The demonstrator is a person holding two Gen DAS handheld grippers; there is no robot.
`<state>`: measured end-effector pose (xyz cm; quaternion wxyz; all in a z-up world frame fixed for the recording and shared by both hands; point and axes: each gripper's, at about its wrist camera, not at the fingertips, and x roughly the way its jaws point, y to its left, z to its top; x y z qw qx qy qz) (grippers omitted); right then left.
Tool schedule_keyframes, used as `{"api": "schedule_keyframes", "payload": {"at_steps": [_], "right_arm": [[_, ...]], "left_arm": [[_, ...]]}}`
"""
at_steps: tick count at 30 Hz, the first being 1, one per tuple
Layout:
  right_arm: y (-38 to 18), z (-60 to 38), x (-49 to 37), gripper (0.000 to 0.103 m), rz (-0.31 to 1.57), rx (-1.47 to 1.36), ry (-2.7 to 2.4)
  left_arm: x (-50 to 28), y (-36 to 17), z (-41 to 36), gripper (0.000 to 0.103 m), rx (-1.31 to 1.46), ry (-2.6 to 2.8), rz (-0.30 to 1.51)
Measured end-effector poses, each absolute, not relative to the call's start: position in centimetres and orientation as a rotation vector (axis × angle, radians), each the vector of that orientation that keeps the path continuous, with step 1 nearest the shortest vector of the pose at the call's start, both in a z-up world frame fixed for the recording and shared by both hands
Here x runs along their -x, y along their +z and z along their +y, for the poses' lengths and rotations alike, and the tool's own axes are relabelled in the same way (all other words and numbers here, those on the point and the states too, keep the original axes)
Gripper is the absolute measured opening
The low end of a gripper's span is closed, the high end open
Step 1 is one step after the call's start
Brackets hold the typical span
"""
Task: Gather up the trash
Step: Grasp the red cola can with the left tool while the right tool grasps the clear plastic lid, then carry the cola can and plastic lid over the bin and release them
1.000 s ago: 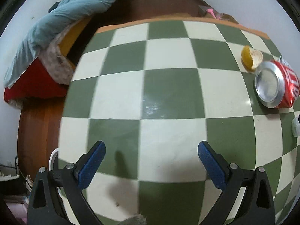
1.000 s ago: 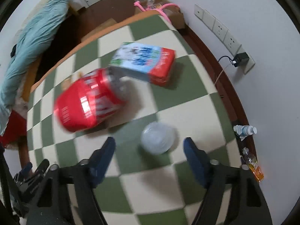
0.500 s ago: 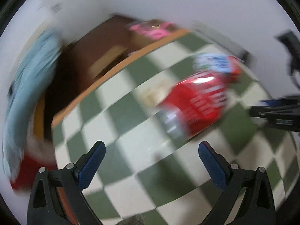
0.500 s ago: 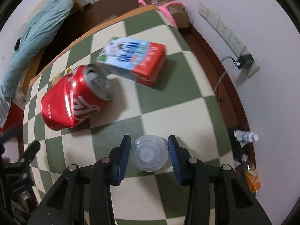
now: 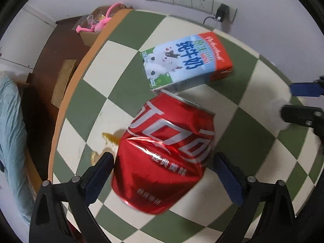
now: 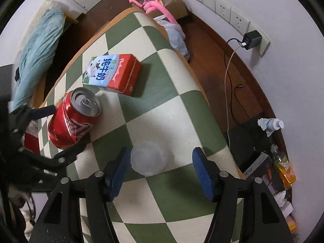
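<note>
A dented red cola can (image 5: pixel 166 158) lies on the green-and-cream checked tablecloth (image 5: pixel 113 66). My left gripper (image 5: pixel 163 158) hangs over the can, open, one blue pad on each side and neither pressing. A blue, white and red milk carton (image 5: pixel 186 62) lies just beyond the can. An orange peel (image 5: pixel 110 137) peeks out at the can's left. In the right wrist view a clear plastic cup (image 6: pixel 148 160) sits between the opening jaws of my right gripper (image 6: pixel 162 151), close to the left pad and well apart from the right one. The can (image 6: pixel 70 121) and carton (image 6: pixel 111 73) lie further left.
The table's rounded orange edge (image 6: pixel 194 75) drops to a brown floor on the right. A cardboard box with a pink toy (image 6: pixel 160 2), a plastic bag (image 6: pixel 176 34), a charger cable (image 6: pixel 228 85) and bottles (image 6: pixel 283 166) lie there. A blue blanket (image 6: pixel 38 54) lies past the far left edge.
My left gripper swept from bare cloth over to the can, rolling as it went, and now straddles it. My right gripper closed around the cup, then spread apart again; the cup stays on the table.
</note>
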<state>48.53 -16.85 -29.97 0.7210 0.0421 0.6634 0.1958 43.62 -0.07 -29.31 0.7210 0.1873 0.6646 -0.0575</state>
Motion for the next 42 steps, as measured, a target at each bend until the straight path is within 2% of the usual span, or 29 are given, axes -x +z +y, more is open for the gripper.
{"api": "schedule_keyframes", "payload": {"at_steps": [1,3,5,19,21,22,23,24,25,34,42], "right_arm": [[-30.0,-17.0,-48.5,0.065,1.462,-0.098,0.431],[-30.0,-17.4,-48.4,0.065,1.456,-0.113,0.431],[-29.9,-17.5,-48.2,0.065,1.447,-0.116,0.434],[-29.9,-14.3,-46.8,0.065,1.388,-0.025,0.481],[-30.3,-13.9,-46.3,0.063,1.38,0.005,0.476],[-30.3,-13.6,-45.9,0.059,1.362,0.033,0.471],[-30.3,-13.4,-45.8,0.048,1.353,0.057,0.469],[-30.3,-13.0,-45.4,0.044,1.333,0.106,0.454],[-30.3,-12.8,-45.1,0.044,1.321,0.123,0.463],[-29.6,-11.8,-43.0,0.044,1.29,0.168,0.483],[-26.6,-11.2,-40.4,0.044,1.247,0.156,0.537]], "left_arm": [[-43.9,-29.5,-0.1,0.1,-0.405,-0.131,1.469],[-44.1,-29.6,0.0,0.09,-0.389,-0.124,1.455],[-44.1,-29.4,0.1,0.086,-0.361,-0.118,1.437],[-37.1,-28.3,2.4,0.081,-0.09,0.049,1.356],[-35.5,-27.9,3.0,0.078,-0.029,0.085,1.335],[-34.7,-27.8,3.1,0.068,-0.015,0.105,1.325],[-33.9,-27.6,3.2,0.047,0.007,0.121,1.312],[-33.2,-27.5,3.2,0.042,0.031,0.129,1.307],[-32.7,-27.4,3.3,0.04,0.05,0.14,1.301],[-29.4,-24.6,4.1,0.036,0.178,0.18,1.193],[-25.3,-20.5,7.5,0.036,0.218,0.271,1.078]]}}
